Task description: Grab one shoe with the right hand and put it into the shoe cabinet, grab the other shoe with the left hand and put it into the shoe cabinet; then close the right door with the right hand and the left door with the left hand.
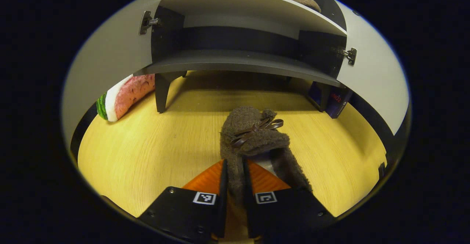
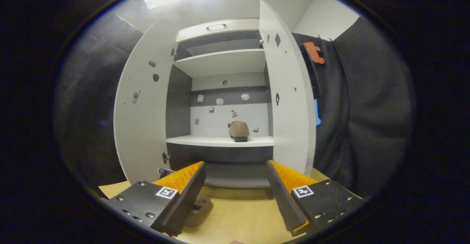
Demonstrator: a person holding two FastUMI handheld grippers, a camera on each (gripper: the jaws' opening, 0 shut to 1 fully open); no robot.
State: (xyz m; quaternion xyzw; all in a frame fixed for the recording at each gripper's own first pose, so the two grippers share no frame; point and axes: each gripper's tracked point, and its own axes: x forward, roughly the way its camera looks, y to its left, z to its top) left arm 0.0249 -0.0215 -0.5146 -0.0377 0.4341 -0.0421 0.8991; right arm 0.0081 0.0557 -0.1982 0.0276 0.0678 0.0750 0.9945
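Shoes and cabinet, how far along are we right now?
Done: one shoe sits on a cabinet shelf, and the right claw is open and empty. In hand: the left claw is shut on the second shoe, low over the floor in front of the cabinet. Left: shelve that shoe, then close the right door and left door, both wide open.

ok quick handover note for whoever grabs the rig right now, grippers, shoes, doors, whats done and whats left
Left gripper: shut on the second shoe, low over the wooden floor in front of the shoe cabinet.
Right gripper: open, holding nothing, facing the cabinet.
First shoe: on the middle shelf.
Left door and right door: both open.
Done: one shoe stowed, second grasped.
Left: put the second shoe in, close the right door, then the left.
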